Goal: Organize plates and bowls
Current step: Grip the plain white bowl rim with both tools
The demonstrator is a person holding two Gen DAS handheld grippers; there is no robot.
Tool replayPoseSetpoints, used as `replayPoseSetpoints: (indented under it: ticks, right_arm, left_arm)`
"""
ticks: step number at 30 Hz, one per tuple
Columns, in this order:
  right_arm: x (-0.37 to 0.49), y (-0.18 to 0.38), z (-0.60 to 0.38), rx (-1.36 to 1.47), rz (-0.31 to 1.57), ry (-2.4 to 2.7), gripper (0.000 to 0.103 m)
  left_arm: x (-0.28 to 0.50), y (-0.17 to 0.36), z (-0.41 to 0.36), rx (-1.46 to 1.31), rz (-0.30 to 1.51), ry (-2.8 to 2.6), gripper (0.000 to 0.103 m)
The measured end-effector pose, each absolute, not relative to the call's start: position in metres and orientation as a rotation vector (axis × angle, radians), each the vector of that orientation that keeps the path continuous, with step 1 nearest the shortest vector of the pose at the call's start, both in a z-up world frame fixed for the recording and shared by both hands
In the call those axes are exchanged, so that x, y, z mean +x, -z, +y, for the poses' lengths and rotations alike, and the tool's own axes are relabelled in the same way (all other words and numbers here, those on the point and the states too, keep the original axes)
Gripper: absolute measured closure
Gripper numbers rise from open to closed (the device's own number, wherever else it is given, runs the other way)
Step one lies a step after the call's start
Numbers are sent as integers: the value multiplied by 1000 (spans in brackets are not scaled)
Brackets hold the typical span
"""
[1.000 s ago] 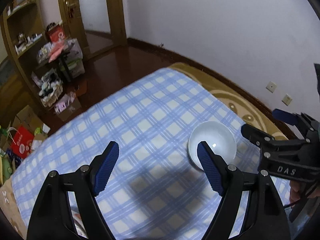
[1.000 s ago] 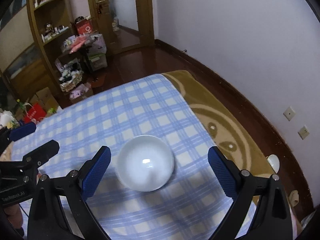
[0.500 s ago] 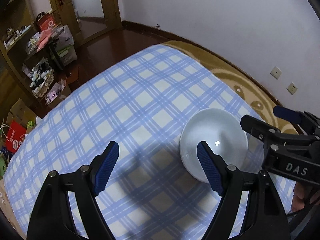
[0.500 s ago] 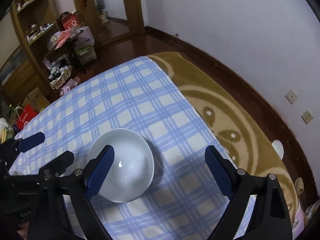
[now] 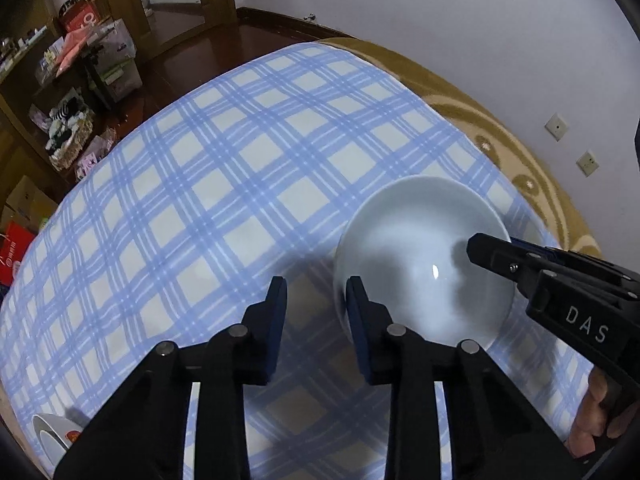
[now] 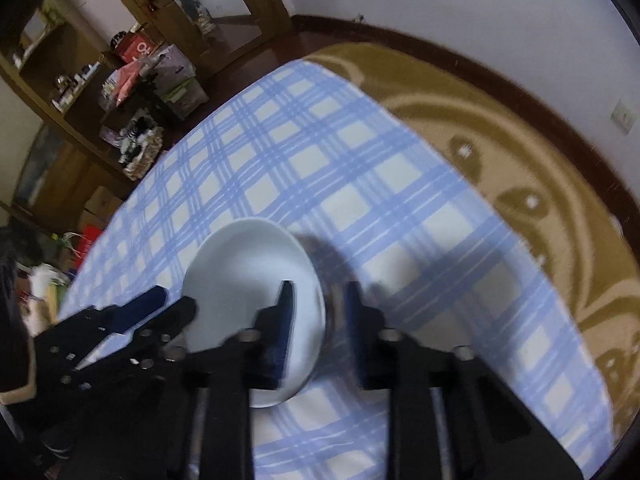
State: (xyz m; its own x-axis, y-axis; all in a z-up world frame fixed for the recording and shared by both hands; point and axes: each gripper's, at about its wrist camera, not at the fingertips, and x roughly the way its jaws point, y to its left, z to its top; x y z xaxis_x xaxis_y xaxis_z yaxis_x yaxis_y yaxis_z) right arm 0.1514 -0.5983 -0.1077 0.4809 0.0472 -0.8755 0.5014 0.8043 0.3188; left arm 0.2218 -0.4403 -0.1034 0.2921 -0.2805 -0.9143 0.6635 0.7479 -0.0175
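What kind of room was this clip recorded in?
Most likely a lived-in home room: a blue checked cloth covers the work surface, with a wooden door, cluttered shelving and boxes on a dark wood floor.

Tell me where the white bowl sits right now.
The white bowl sits on the blue plaid cloth, right of centre in the left wrist view, between both grippers.

A bowl [image 5: 420, 256] sat on the cloth-covered tabletop [image 5: 224, 184], toward its wall-side edge. The left gripper [image 5: 316, 300] stood at the bowl's left rim, the right gripper [image 6: 320, 312] astride its right rim. Stacked dishes [image 5: 52, 432] lay at the tabletop's near left corner.
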Motion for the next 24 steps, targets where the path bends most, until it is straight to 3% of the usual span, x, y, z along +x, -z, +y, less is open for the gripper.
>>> replayPoseSetpoints:
  ticks: [3, 7, 24]
  right_arm:
    - [153, 115, -597, 599, 1060, 297, 92]
    - [152, 118, -595, 610, 1066, 302, 92]
    - [135, 103, -576, 552, 1035, 318, 93]
  left_arm:
    - [220, 109, -445, 408, 1111, 656, 84]
    - [217, 114, -449, 410, 1124, 676, 91]
    - [202, 94, -419, 289, 1133, 701, 93]
